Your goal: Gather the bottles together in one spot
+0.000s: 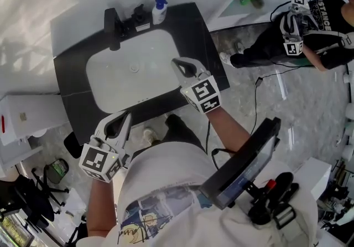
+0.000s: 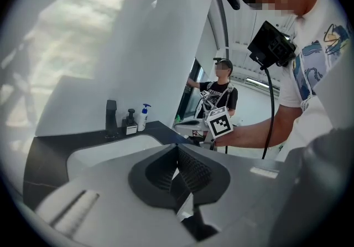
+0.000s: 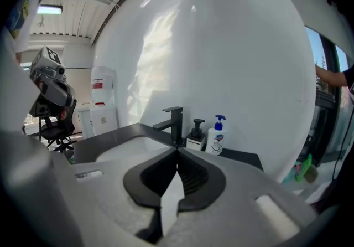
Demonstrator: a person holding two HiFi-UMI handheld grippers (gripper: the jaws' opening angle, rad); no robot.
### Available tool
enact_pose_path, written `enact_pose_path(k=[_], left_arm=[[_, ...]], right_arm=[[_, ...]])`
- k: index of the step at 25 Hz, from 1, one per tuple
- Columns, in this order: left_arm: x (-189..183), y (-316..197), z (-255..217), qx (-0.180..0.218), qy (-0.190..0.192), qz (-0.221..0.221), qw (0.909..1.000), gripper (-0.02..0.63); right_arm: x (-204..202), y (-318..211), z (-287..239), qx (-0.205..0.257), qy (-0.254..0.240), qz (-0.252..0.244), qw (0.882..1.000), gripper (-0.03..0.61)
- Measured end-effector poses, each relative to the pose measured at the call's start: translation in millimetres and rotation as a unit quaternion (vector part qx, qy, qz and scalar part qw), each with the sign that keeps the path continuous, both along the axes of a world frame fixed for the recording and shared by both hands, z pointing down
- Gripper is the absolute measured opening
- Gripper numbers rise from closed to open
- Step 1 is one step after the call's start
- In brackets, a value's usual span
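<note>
White with a blue pump, one bottle (image 1: 159, 10) stands at the back of the dark counter (image 1: 72, 41), just beside a black pump bottle (image 1: 137, 17) and the tap (image 1: 112, 29). My right gripper (image 3: 177, 152) is clenched on nothing near the right edge of the basin (image 1: 133, 85). My left gripper (image 2: 177, 149), also closed and empty, is at the counter's front.

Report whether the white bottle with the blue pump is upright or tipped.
Upright: the white blue-pump bottle stands base-down on the black counter, pump uppermost.
</note>
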State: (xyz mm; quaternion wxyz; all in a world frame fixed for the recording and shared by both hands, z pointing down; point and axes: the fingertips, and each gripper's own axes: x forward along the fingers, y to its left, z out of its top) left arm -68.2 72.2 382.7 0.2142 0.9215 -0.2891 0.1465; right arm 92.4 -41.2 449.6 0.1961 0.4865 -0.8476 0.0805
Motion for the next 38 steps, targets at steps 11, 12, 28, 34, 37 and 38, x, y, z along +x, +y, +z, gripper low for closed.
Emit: enact_pose_path(k=[11, 12, 28, 34, 37, 38], left_arm=[[-38, 36, -7, 0.01, 0.007, 0.003, 0.9999, 0.002], [-41, 38, -7, 0.012, 0.008, 0.003, 0.9999, 0.002], [-61, 68, -9, 0.022, -0.01, 0.006, 0.9997, 0.002], [-62, 84, -2, 0.021, -0.014, 0.018, 0.9995, 0.002], [-63, 91, -3, 0.021, -0.009, 0.022, 0.9995, 0.002], [-63, 93, -4, 0.022, -0.008, 0.024, 0.9994, 0.002]], right_arm=[[-47, 75, -32, -0.005, -0.005, -0.027, 1.0, 0.0], [-51, 79, -34, -0.004, -0.004, -0.03, 1.0, 0.0], [-84, 140, -67, 0.007, -0.005, -0.043, 0.999, 0.0], [-91, 157, -71, 0.011, -0.003, -0.048, 0.999, 0.0], [-93, 163, -72, 0.012, 0.001, -0.051, 0.999, 0.0], [-94, 166, -73, 0.012, 0.002, -0.052, 0.999, 0.0]])
